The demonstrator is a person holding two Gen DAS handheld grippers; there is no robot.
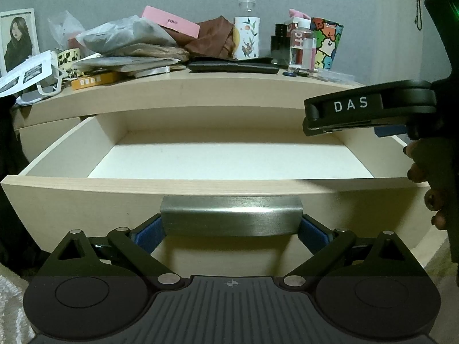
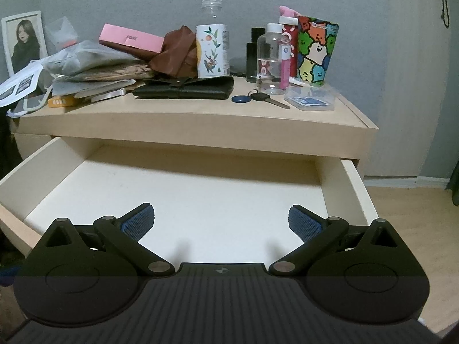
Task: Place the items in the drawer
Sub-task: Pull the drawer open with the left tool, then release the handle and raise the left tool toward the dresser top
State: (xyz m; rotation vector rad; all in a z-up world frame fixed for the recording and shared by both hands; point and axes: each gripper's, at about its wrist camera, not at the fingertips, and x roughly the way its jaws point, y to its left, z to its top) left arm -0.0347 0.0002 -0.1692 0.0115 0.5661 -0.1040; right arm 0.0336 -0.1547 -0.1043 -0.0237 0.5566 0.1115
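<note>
— Drawer (image 2: 200,200)? Pulled out below the surface (image 2: 183,114), bare white bottom showing.

— Handle? Metal handle (image 1: 231,215) at 6 o'clock on the drawer front, flanked by the left hand-held gripper (image 1: 231,230): blue pads spread, one at each end; contact impossible to tell.

— Right hand-held gripper (image 2: 221,220)? Spread wide above the drawer's front part, pinching nothing.

— On top? Black wallet (image 2: 183,87) at 12 o'clock, key (image 2: 265,99) and clear box (image 2: 311,99) toward 1 o'clock, bottles behind.
</note>
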